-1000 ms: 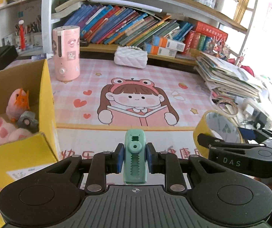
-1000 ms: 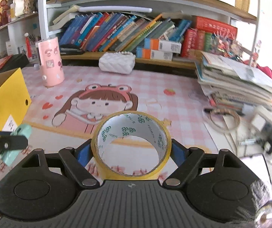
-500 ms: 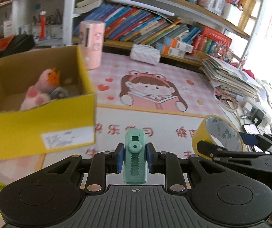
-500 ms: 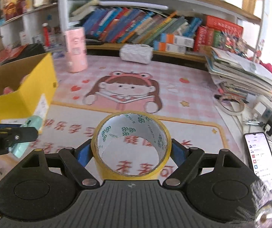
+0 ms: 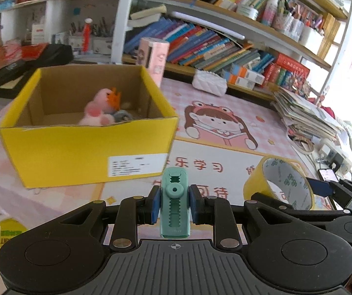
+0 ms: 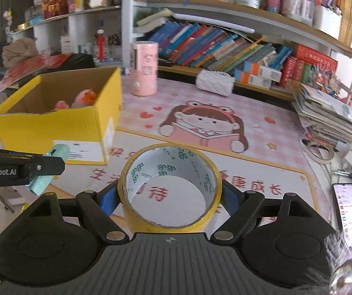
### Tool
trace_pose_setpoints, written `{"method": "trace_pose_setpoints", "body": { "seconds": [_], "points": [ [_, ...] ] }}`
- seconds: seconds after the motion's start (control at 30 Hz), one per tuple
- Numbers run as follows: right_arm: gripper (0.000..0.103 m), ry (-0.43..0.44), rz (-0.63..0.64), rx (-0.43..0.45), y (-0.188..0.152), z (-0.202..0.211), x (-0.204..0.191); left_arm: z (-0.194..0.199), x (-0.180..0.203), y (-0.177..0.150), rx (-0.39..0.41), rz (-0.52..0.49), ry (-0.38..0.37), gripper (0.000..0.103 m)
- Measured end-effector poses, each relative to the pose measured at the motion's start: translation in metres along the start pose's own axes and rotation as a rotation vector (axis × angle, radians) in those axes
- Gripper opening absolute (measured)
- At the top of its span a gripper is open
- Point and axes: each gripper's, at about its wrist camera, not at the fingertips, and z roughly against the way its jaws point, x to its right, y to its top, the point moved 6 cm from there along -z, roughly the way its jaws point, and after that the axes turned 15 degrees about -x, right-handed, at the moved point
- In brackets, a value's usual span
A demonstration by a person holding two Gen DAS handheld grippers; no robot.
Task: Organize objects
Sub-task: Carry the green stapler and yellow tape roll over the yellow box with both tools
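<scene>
My left gripper (image 5: 174, 204) is shut on a small teal clip-shaped thing (image 5: 175, 206), held upright above the table's front edge. The right gripper (image 6: 169, 196) is shut on a yellow roll of tape (image 6: 169, 186), its blue pads pressing both sides; the roll (image 5: 277, 184) also shows at the right of the left wrist view. An open yellow cardboard box (image 5: 82, 145) stands ahead and to the left, holding a pink plush toy (image 5: 97, 110) and a small grey thing. In the right wrist view the box (image 6: 53, 123) is at the left, with the left gripper and its teal thing (image 6: 50, 169) below it.
A pink desk mat with a cartoon girl (image 6: 203, 125) covers the table. A pink cylinder (image 6: 144, 70), a white quilted pouch (image 6: 215, 82), shelves of books (image 6: 212, 49), a stack of papers (image 6: 330, 120), a phone (image 6: 350, 211) and a tape ring (image 6: 320, 150) stand around it.
Both grippers have pulled back and swung left with their loads. The yellow box has come fully into view, and the mat has receded. Neither grip has altered.
</scene>
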Motion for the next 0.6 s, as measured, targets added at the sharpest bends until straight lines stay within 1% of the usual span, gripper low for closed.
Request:
{"method": "trace_pose_setpoints", "body": {
  "seconds": [0.4, 0.6],
  "points": [
    [0.081, 0.088, 0.126, 0.013, 0.0, 0.005, -0.064, 0.034, -0.047, -0.02, 0.055, 0.103, 0.062, 0.023],
    [0.081, 0.118, 0.176, 0.016, 0.002, 0.005, -0.087, 0.047, -0.061, -0.023, 0.088, 0.127, 0.079, 0.023]
  ]
}}
